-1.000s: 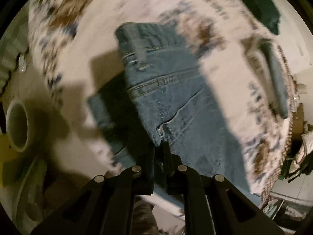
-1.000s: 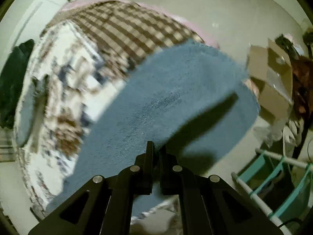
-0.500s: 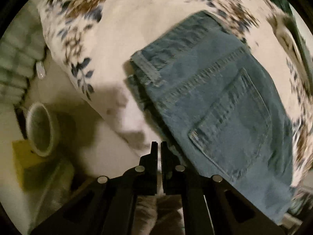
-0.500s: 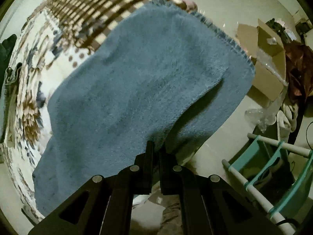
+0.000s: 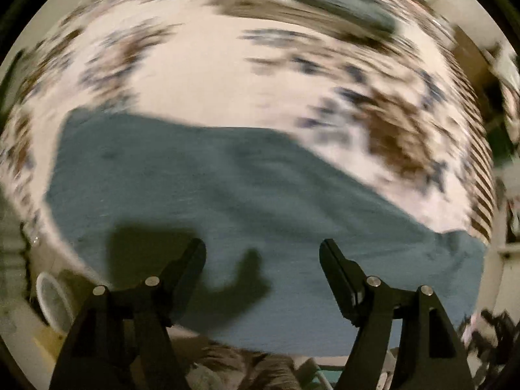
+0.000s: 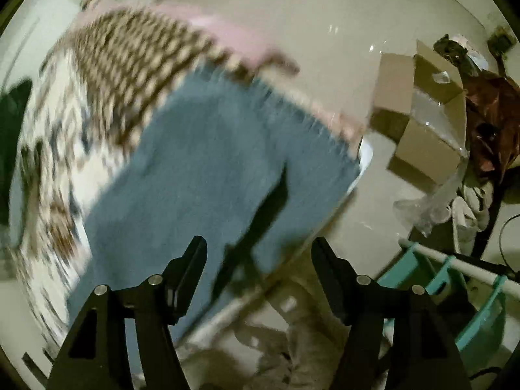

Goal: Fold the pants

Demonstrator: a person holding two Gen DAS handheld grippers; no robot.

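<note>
The blue jeans (image 5: 247, 195) lie spread flat on the floral bedspread (image 5: 208, 65), one leg end near its checked border (image 6: 136, 52). The left gripper (image 5: 262, 253) hovers above the denim, fingers released and holding nothing. The right gripper (image 6: 258, 250) is likewise spread wide and empty. A cardboard box (image 6: 419, 120) sits on the floor beyond the bedspread.

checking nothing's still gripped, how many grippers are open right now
2. The left gripper is open above the jeans on the bed; the right gripper is open over their hem end.
</note>
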